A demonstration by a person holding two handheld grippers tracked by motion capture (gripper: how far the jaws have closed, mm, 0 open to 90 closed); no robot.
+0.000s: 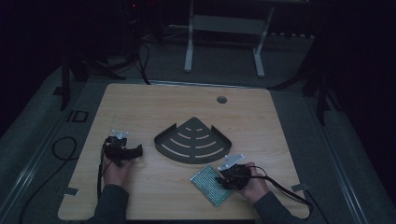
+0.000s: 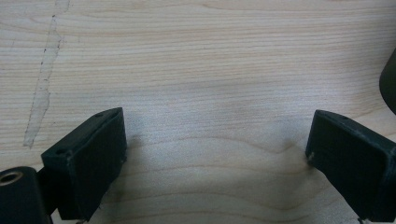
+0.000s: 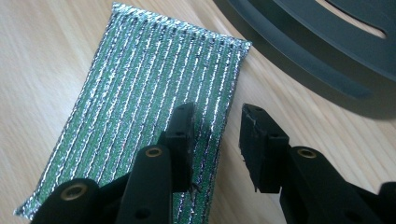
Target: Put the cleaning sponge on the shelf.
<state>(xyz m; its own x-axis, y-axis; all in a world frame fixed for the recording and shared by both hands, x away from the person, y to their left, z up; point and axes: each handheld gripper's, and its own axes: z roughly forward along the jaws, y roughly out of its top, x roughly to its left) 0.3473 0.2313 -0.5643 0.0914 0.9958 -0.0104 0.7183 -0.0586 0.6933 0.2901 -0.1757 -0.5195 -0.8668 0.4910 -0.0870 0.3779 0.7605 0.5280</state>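
The green-and-silver scouring pad (image 3: 149, 112) lies flat on the bench (image 1: 140, 107) beside the slotted corner rack (image 1: 192, 140), looks light and limp, so the right gripper (image 3: 217, 140), jaws narrowly apart astride its long edge, suits pinching there, while the left gripper (image 2: 217, 154) rests wide apart.

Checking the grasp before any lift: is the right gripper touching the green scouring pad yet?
Cannot tell. In the right gripper view, the right gripper has its jaws part open astride the edge of the green scouring pad, one jaw over the pad, but neither contact nor gap shows plainly.
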